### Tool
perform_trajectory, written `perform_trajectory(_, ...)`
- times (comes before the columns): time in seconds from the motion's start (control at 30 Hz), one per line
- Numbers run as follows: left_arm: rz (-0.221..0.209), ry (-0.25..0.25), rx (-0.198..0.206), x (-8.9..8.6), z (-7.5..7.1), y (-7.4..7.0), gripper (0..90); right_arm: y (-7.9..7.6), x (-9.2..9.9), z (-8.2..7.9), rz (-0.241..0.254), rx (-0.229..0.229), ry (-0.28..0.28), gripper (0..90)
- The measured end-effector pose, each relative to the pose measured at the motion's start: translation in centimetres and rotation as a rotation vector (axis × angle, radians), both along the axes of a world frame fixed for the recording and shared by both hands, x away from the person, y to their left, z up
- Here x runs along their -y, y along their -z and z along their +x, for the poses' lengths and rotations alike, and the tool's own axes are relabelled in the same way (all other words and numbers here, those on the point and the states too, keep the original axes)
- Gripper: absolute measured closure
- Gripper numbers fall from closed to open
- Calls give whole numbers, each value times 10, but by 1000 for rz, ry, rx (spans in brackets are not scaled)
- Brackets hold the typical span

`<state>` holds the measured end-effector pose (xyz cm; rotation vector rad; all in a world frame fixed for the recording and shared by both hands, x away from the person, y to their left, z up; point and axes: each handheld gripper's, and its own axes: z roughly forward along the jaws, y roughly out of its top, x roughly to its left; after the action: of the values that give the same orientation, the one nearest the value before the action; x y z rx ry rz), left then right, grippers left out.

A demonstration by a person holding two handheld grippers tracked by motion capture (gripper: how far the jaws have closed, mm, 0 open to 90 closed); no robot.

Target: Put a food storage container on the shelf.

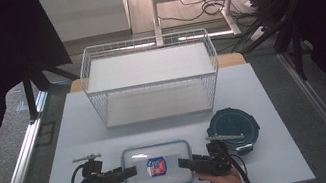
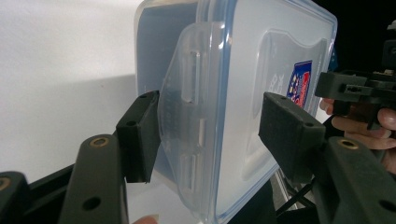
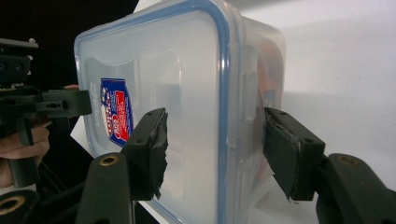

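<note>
L gripper (image 1: 125, 173) and R gripper (image 1: 187, 162) lie level, aimed at each other, each straddling one short end of the clear lidded container (image 1: 157, 165) between them. Jaws partway closed round end latches; L pad touches flap, full clamp can't tell. Wire basket (image 1: 150, 76) well ahead, dark round lid (image 1: 233, 127) just beyond R gripper. Container underside hidden.

Count on the surface (image 1: 274, 102): four kinds of thing

I count one clear lidded container (image 1: 157, 165), one dark round lid (image 1: 233, 128), one white wire basket (image 1: 150, 76) with two tiers, and two claws, the left claw (image 1: 130, 171) and the right claw (image 1: 185, 163), one in each of the two hands I see.
</note>
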<state>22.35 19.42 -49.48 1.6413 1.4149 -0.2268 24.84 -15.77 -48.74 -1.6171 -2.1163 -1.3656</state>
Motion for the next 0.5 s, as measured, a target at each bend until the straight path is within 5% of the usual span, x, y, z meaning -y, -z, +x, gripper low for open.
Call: perform_trajectory(0.5, -20, 18, 29, 1, 1, -9, 409, -15, 2, -2, -12, 58, -2, 418)
